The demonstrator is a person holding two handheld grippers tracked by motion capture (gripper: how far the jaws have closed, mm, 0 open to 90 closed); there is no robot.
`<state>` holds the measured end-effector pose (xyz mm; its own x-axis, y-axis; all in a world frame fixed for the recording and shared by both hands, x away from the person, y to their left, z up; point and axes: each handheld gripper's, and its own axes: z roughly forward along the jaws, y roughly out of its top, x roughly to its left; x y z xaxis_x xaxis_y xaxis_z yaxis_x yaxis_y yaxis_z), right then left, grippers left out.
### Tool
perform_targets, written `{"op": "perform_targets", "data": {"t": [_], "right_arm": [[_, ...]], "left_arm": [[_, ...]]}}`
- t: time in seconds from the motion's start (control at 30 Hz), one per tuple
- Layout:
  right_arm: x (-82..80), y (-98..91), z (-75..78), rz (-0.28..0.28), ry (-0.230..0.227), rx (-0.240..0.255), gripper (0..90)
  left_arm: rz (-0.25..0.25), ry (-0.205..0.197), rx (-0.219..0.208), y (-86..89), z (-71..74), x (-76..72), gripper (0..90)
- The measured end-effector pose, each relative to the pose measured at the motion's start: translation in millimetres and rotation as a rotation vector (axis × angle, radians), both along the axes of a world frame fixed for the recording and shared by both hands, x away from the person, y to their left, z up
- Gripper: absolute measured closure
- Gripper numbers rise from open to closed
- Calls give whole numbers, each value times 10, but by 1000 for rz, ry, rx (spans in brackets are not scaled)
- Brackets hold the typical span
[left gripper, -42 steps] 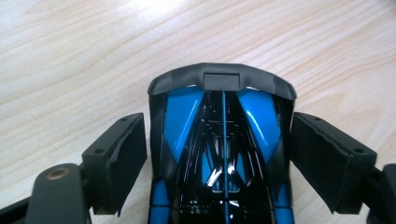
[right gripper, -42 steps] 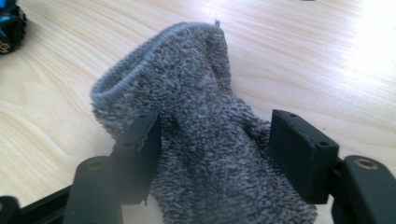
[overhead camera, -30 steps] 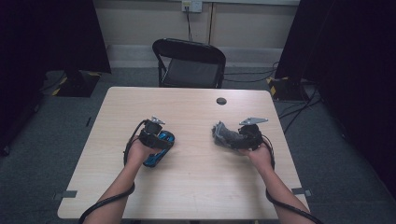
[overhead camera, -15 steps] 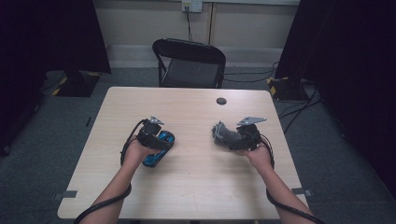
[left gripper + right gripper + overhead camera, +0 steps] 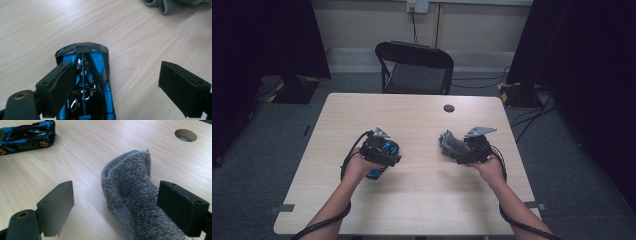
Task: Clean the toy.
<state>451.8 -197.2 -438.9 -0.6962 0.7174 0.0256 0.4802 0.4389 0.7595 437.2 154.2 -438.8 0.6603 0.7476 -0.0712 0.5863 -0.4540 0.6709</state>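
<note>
A blue and black toy car [image 5: 85, 75] lies on the wooden table, its length running along my left gripper [image 5: 118, 72]. That gripper's jaws have just been opening: one stands over the car's side, the other well clear of it. From above, the left gripper [image 5: 387, 155] hovers over the car [image 5: 373, 174]. A folded grey cloth [image 5: 132, 190] rests on the table between the jaws of my right gripper [image 5: 117, 190], which have also just been opening. One jaw stands apart from the cloth and the other is close against it. In the high view the right gripper [image 5: 457, 147] is at the cloth [image 5: 451, 142].
The table [image 5: 412, 200] has a round cable hole [image 5: 449, 108] near its far edge. A black folding chair [image 5: 414, 70] stands behind the table. The car [image 5: 27, 133] and the cloth [image 5: 175, 5] lie about a hand's width apart.
</note>
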Motion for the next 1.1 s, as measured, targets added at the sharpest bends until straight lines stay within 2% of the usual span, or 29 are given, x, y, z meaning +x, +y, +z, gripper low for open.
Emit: {"op": "perform_targets", "data": {"t": [0.17,0.33,0.5,0.73,0.83,1.1], "right_arm": [[-28,30,12,12,3,-10,135],[-53,52,30,32,-1,-16,131],[-85,85,57,49,-13,-14,130],[-133,142,60,74,-6,-15,130],[-157,163,66,84,-9,-15,130],[-257,208,89,118,-22,-5,130]], "left_arm": [[-22,-9,-23,-41,17,-48,131],[-33,-12,-16,-48,18,-78,135],[-47,-14,-35,-57,27,-127,139],[-60,-25,-48,-81,51,-185,142],[-66,-31,-32,-102,53,-215,143],[-91,-22,-45,-128,7,-298,146]]}}
